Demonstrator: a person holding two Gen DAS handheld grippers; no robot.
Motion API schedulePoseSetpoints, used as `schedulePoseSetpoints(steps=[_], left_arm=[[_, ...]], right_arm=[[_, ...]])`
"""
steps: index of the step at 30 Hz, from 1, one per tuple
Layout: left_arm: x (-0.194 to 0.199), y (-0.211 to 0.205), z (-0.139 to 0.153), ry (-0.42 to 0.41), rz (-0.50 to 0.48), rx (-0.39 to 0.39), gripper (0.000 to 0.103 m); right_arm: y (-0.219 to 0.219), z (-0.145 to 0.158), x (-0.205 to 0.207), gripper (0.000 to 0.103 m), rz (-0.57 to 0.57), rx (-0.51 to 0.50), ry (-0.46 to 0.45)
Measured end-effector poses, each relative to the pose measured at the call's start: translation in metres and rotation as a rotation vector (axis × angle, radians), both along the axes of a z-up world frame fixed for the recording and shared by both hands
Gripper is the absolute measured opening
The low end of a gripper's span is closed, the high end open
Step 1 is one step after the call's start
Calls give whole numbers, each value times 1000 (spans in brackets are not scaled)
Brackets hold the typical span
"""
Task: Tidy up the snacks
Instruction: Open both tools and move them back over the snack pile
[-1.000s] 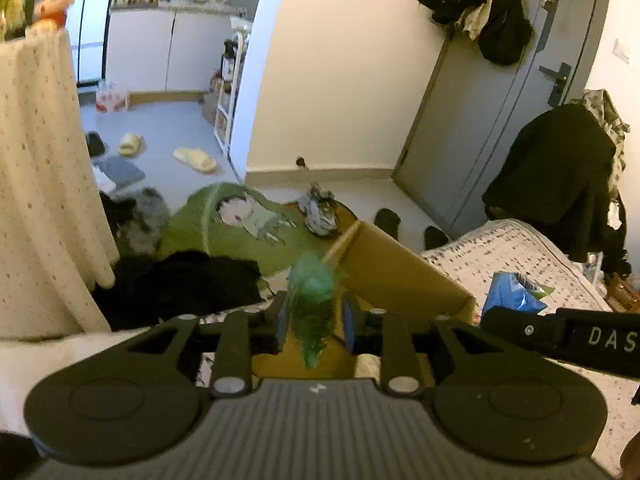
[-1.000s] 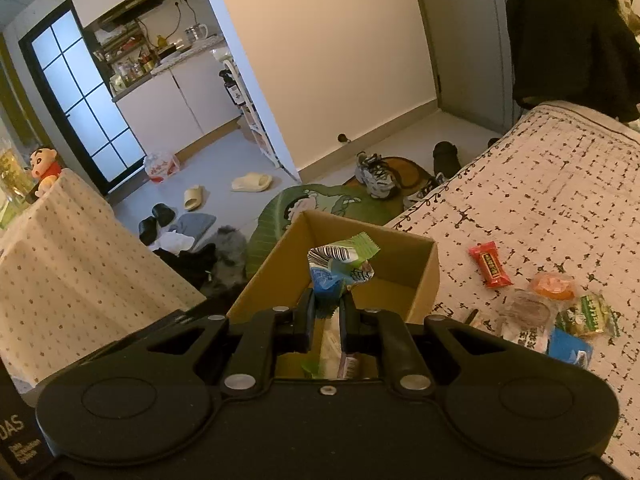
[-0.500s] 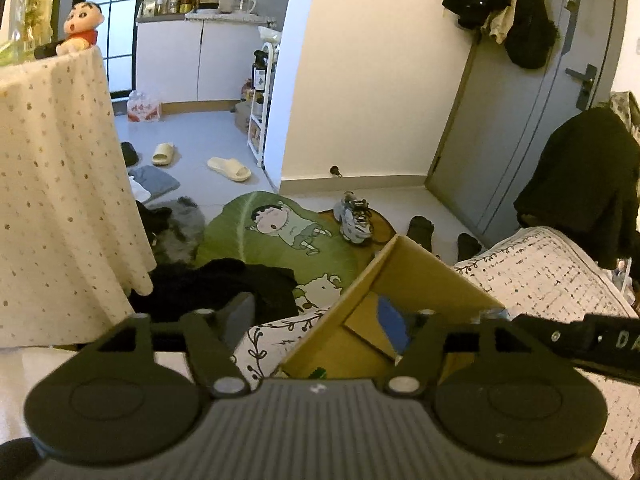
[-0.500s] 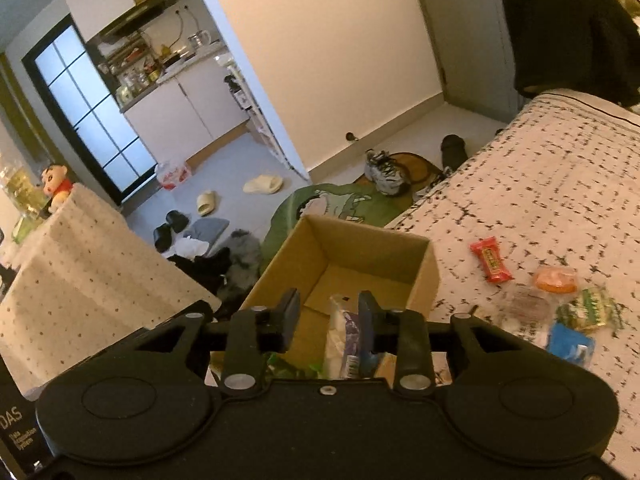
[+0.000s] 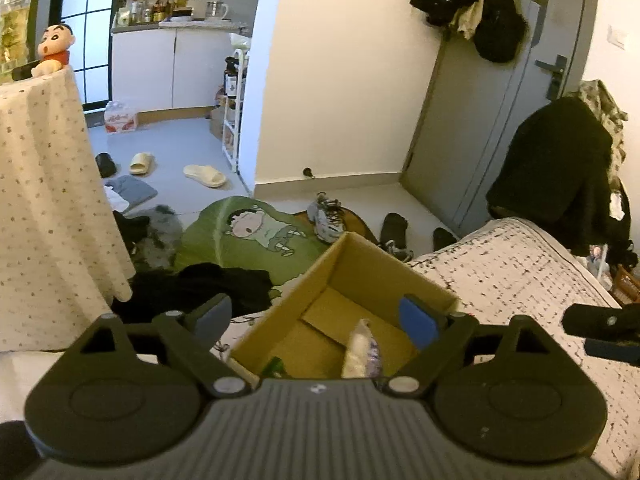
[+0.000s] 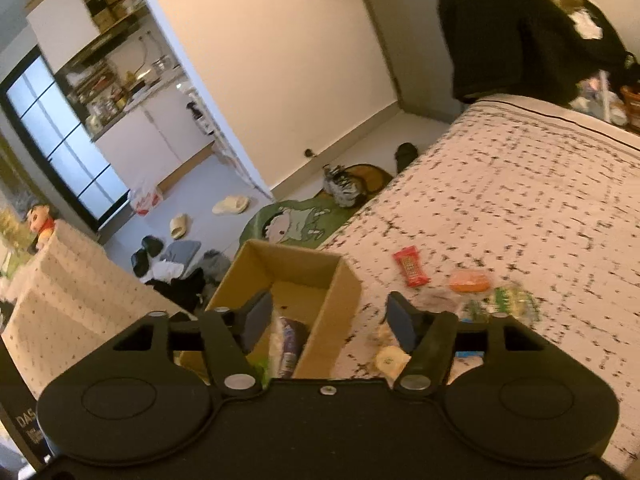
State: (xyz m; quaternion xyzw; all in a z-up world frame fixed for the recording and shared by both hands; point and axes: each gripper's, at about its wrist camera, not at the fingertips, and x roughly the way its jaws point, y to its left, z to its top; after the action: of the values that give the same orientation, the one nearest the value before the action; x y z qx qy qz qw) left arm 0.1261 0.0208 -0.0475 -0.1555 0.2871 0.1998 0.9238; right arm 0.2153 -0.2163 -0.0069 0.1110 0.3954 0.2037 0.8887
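Tongs, both pairs: left tongs (image 5: 314,318) and right tongs (image 6: 328,318) have just been opening, now spread and empty. Green packet and blue-green wrapper gone from them; white-purple packet (image 5: 360,350) lies in cardboard box (image 5: 384,266) at bed (image 6: 520,200) edge.

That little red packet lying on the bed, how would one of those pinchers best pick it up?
The red packet lies flat on the bedspread, apart from the other snacks, its long side running away from the camera. I would bring the right gripper, now open and empty, down from above and pinch across the narrow width near the middle. Its flatness means the fingers must press into the soft cover.
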Motion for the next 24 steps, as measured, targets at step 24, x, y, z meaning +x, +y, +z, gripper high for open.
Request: schedulePoseSetpoints(steps=[24], left_arm=[[33,-100,-39,126,-113,-130,94]], right_arm=[[-83,-41,30,83,-171,16,138]])
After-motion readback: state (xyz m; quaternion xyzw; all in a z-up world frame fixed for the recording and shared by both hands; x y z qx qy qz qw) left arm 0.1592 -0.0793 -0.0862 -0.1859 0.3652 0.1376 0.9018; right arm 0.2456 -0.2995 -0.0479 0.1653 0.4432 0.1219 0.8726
